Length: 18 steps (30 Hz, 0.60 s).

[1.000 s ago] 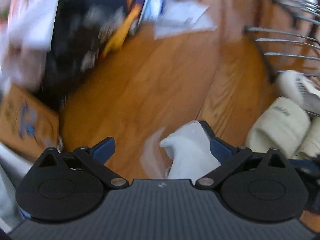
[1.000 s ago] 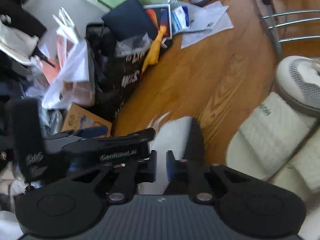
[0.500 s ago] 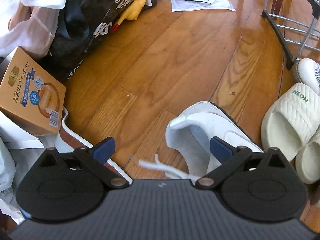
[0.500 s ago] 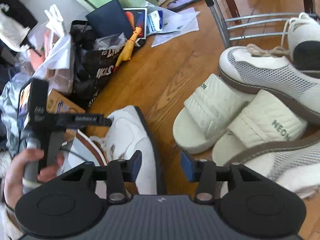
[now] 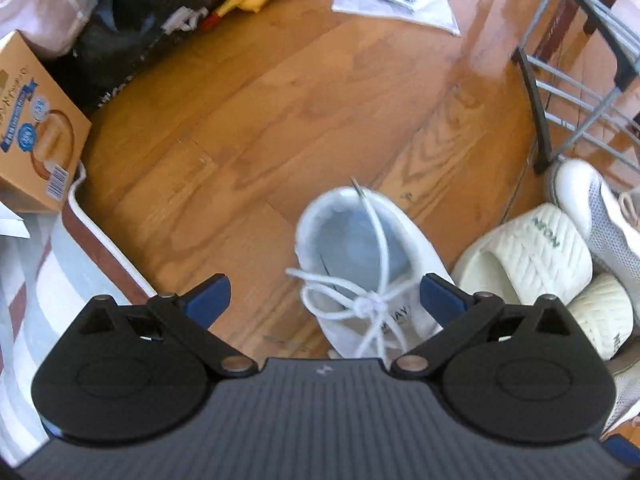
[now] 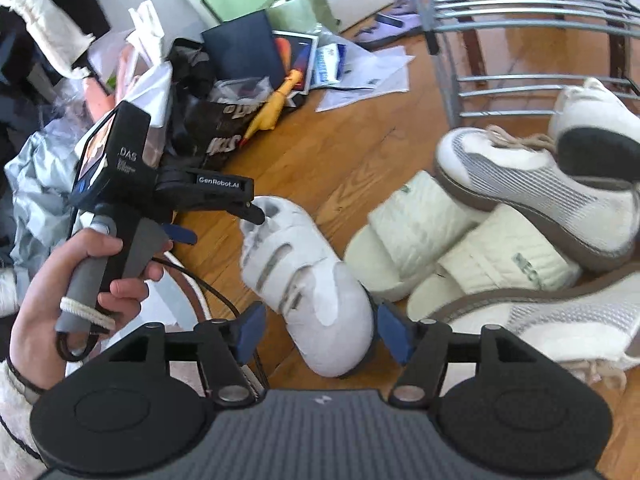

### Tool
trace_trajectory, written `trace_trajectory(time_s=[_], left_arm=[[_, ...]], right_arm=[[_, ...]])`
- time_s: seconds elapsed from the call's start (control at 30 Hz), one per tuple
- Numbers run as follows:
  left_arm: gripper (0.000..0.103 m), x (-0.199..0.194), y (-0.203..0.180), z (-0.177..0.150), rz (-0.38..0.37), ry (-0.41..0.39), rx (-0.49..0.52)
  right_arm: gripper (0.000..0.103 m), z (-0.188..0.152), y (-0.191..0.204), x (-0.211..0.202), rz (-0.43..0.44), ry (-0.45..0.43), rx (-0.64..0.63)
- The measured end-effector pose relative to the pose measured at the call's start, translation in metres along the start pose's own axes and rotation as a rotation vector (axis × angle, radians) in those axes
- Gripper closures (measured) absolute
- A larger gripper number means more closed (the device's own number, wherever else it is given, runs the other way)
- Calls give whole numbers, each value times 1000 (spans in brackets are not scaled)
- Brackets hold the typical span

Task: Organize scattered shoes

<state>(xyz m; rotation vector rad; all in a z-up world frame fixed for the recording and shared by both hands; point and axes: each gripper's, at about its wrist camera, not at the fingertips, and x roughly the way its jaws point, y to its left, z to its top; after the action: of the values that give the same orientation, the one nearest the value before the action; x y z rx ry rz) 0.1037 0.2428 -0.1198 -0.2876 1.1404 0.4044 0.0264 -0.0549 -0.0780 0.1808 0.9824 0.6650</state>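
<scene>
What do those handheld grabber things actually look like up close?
Each tool is black plastic with a ribbed grey body, round disc hubs and blue finger pads. The left tool has a grey handle, black cable and white "GenRobot.AI" lettering; the left hand wears a fuzzy white sleeve.

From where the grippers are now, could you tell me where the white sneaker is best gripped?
Grip the white sneaker across its toe, from above: it stands upright and alone on the wood floor, and the open right gripper already straddles that narrow, firm part. Avoid the loose laces.
</scene>
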Motion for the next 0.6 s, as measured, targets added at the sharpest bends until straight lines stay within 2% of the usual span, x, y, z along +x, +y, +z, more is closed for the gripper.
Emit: trace_trajectory(time_s=[0.13,0.23,0.37,0.5,0.6], left_arm=[[0,3,0,1,-14,23,-77],[0,-2,6,-2,-91,13,-184],[0,12,-11,-6,-50,18,-138],[4,27,-29,-11,-5,24,-85],[2,38,-43,-15,29,29,-45]], right_arm=[[40,-4,-7,-1,-1,2,30],[40,-4,-8,0,1,4,33],[40,-4,-10,1,3,-4,43],[40,-6,-13,4,12,-12,71],[40,-9,-17,8,21,-15,101]])
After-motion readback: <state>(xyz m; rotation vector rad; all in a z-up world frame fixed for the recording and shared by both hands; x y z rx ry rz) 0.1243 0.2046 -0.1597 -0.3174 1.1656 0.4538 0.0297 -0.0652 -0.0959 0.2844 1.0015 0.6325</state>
